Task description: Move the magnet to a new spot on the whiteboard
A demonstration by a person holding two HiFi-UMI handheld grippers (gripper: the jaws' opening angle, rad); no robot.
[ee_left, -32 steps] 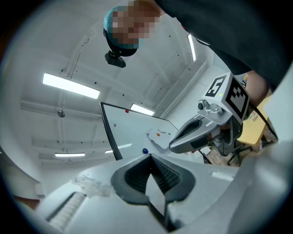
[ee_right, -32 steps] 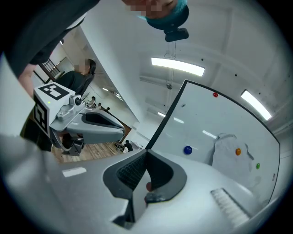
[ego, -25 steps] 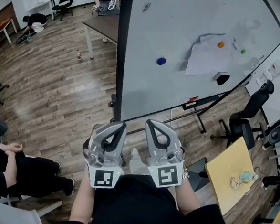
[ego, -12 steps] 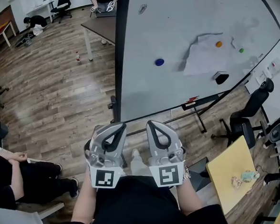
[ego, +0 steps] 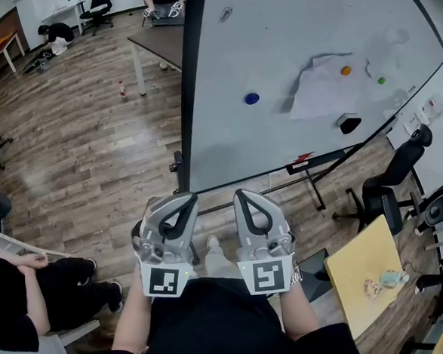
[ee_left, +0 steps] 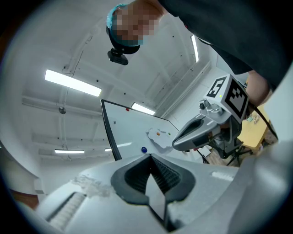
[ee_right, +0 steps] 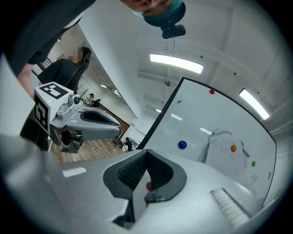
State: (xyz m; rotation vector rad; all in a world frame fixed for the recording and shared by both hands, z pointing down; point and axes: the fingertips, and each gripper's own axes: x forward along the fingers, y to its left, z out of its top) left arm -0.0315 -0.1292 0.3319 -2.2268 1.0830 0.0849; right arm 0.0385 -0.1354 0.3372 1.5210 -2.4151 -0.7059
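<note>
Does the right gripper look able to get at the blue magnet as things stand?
Likely yes, with a reach forward: the right gripper sits short of the blue magnet, nothing visible between them.

Grey, black-padded left claw (ego: 179, 204) and right claw (ego: 246, 199) bear black-and-white marker cubes (ego: 168, 280) below a black shirt (ego: 217, 324).

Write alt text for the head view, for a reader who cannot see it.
Seen from above, a person holds a left hand-held gripper and a right hand-held gripper side by side near the body, both shut, pointing at a whiteboard. A blue magnet sits on its bare surface; an orange magnet sits on a sheet of paper.
</note>
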